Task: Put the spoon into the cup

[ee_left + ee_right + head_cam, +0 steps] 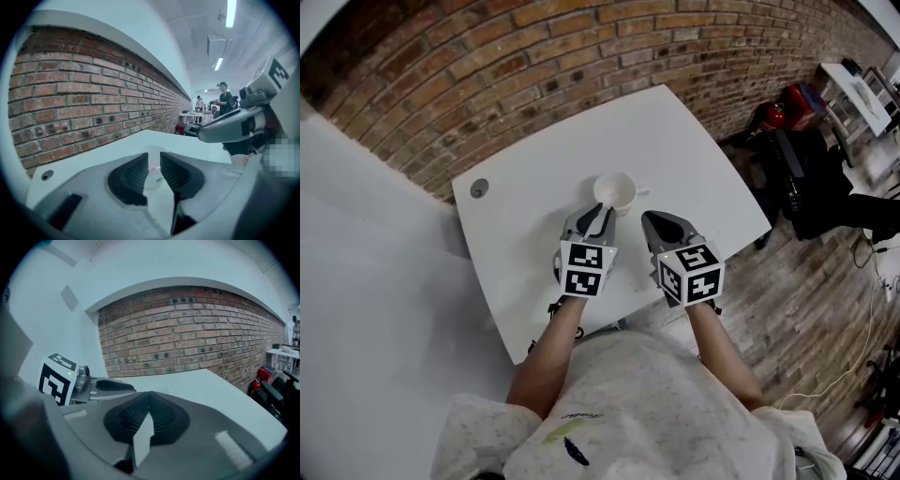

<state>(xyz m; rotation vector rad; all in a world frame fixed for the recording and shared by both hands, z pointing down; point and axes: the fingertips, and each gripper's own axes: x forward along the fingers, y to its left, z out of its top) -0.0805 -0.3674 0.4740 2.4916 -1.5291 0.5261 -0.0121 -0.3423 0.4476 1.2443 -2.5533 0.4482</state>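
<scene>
Our left gripper (602,212) has fingers a little apart, with the round white cup (616,190) just past them. Our right gripper (650,218) has fingers pressed together.

No word, number or brand name can be read anywhere. The only signs are black-and-white square-pattern markers. They stand on the faces of the white left marker cube (584,269) on the left gripper (600,216) and of the white right marker cube (692,274) on the right gripper (654,223). Each gripper view catches one face of the other gripper's cube, with blocky black shapes on white and no letters. The person's pale speckled shirt (628,403) carries a small chest print (570,433): a thin line of script above a yellow-green streak and a dark feather-like mark, too small to read.
</scene>
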